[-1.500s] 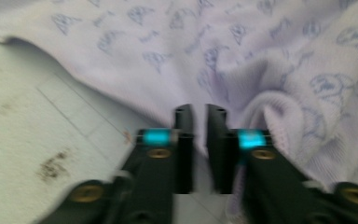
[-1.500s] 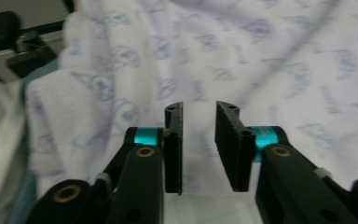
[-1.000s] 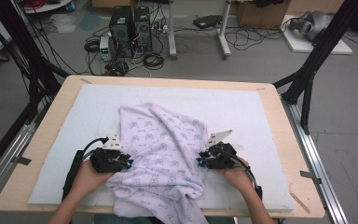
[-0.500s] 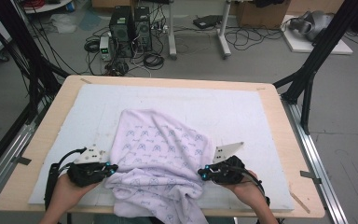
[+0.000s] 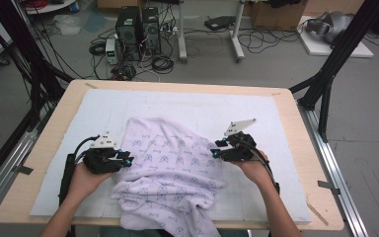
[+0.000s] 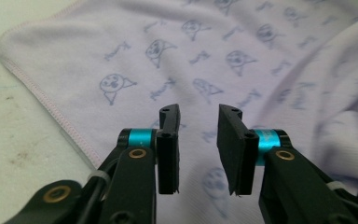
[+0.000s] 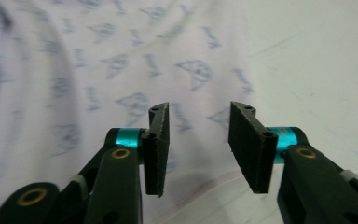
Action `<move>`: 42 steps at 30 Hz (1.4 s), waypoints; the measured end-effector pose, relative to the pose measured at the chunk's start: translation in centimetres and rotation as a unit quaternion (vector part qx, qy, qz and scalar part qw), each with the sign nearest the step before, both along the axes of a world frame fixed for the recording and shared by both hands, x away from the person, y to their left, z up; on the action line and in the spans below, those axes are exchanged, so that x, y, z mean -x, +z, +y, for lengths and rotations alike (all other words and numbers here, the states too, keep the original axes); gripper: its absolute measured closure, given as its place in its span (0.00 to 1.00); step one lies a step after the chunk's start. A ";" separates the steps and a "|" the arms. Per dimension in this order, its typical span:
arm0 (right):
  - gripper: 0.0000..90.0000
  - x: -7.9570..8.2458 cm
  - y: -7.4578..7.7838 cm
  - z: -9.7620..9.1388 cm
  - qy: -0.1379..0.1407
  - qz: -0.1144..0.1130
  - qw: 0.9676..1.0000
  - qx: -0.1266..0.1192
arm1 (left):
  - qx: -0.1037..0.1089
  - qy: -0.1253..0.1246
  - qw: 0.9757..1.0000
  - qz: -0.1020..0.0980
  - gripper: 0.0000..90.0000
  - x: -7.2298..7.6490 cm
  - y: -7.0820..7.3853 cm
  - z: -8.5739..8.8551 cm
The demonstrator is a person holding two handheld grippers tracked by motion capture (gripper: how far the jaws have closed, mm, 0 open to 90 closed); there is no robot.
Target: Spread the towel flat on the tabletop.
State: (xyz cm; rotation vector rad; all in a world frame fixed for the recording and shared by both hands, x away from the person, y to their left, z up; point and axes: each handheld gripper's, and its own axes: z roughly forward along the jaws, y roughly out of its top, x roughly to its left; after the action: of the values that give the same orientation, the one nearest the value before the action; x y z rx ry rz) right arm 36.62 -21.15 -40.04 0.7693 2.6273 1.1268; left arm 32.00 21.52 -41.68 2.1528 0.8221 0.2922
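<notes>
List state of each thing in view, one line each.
Lilac cloth: crumpled, partly folded, near edge hanging off the table.
Left claw: open, just been opening, nothing gripped, over the cloth's left edge.
Right claw: open, just been opening, nothing gripped, over the cloth's right edge.

Both tongs, left (image 5: 128, 159) and right (image 5: 213, 154), have just been opening, nothing between them.

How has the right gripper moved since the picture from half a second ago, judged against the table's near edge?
Yes. The right gripper has moved away from the near edge of the table, toward the far side. Its jaws have just been opening, above the lilac cloth with nothing gripped.
</notes>
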 end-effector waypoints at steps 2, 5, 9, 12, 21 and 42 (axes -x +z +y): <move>0.62 -1.6 -0.5 0.1 -0.003 0.013 1.000 0.012 | -0.014 -0.001 1.000 0.011 0.84 -0.7 -0.7 -0.2; 0.61 -3.1 -1.5 0.0 -0.022 0.035 0.999 0.010 | -0.034 0.001 0.999 0.025 0.84 -1.2 -1.3 -0.3; 0.67 -4.4 -2.7 -0.2 -0.033 0.077 0.996 -0.017 | -0.033 0.000 0.999 0.029 0.83 -1.2 -1.5 -0.4; 0.92 -4.9 -3.3 -0.5 -0.025 0.111 0.993 -0.029 | -0.032 0.003 0.999 0.034 0.83 -1.3 -1.5 -0.2; 0.96 -2.1 0.6 0.9 -0.013 0.029 0.999 -0.019 | -0.024 0.021 0.999 0.032 0.83 -0.6 -1.9 1.0; 0.71 1.1 -0.3 4.9 0.025 0.021 0.999 -0.003 | -0.018 0.031 0.999 0.031 0.76 -0.6 -2.0 1.1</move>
State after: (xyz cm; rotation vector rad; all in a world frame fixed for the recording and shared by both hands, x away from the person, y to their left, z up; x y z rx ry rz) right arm 35.53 -16.25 -40.38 0.7416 2.6938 1.1431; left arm 32.64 22.61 -43.63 2.1826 0.9250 0.2757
